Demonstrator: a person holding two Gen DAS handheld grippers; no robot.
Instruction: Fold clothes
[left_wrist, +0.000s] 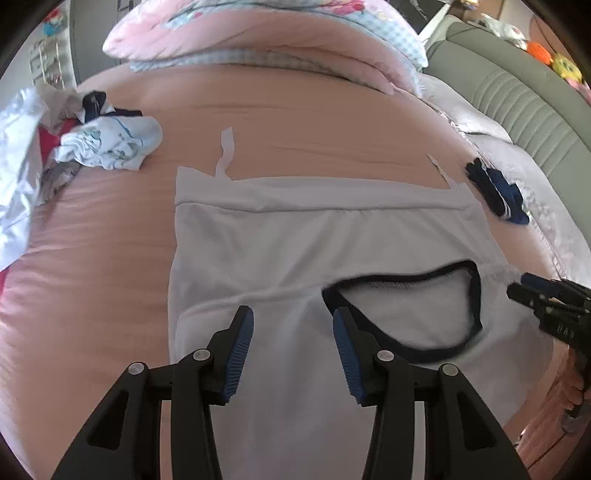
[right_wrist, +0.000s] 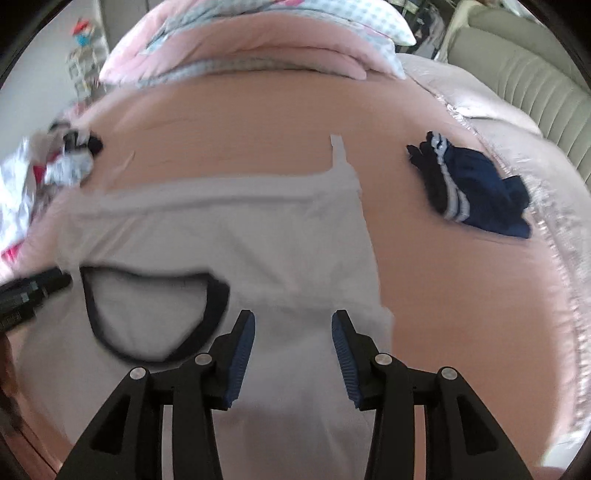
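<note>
Both black grippers, left (left_wrist: 293, 354) and right (right_wrist: 293, 356), hover with jaws apart over the near shoulders of the white navy-collared T-shirt (left_wrist: 295, 251) (flat on the pink bed (left_wrist: 110, 277)), its long axis running straight ahead.

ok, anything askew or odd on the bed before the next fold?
Mostly tidy. The white shirt lies flat on the pink sheet, but two thin white strips stick out loose past its far edge. Unfolded clothes are heaped at the left; a navy garment sits apart on the right.
</note>
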